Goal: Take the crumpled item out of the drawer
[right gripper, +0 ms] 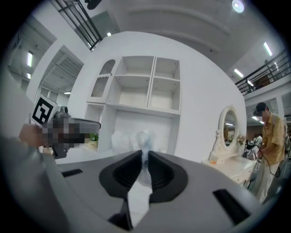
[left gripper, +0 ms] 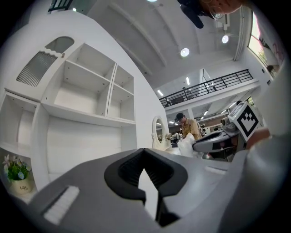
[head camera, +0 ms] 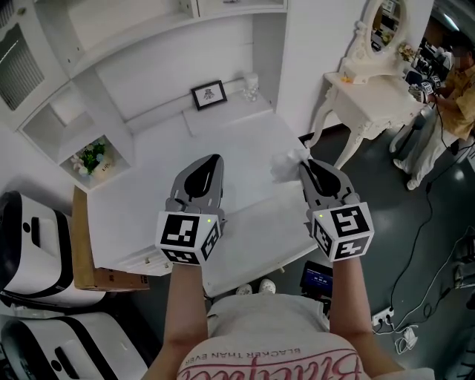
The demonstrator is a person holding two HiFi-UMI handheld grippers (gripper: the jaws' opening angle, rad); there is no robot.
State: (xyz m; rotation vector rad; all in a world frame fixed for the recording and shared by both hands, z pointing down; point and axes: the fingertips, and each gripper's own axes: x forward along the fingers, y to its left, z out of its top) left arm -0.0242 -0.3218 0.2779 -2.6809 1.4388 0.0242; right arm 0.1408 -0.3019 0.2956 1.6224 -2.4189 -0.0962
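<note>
My right gripper (head camera: 306, 169) is pinching the crumpled item (head camera: 286, 165), a wad of white, thin, wrinkled material. In the right gripper view the wad (right gripper: 137, 139) bulges out past the tips at 12 o'clock, and a strip of it runs down between the dark ribbed pads (right gripper: 161, 170), which are closed on it. In the head view the crumpled item sits in the air above the white bench (head camera: 148, 215), at 10 o'clock from my right gripper's tips and clear of the benchtop. I cannot make out the drawer clearly from any view.

My left gripper (head camera: 213, 163) is pressed together with nothing between its jaws. In the left gripper view its tips (left gripper: 144, 152) meet at a point and only the white wall shows behind them. It is held beside the right gripper, at 9 o'clock from it and well apart, both pointing toward the back of the bench.

At 12 o'clock on the bench a small black picture frame (head camera: 209, 94) leans against the back panel, with a small clear object (head camera: 251, 87) just beside it at 3 o'clock. A potted plant (head camera: 93, 157) stands in a low cubby at 10 o'clock. At 2 o'clock, off the bench, stands a white dressing table (head camera: 371, 100) with an oval mirror (head camera: 387, 18), and a person (head camera: 454, 89) stands beyond it.
</note>
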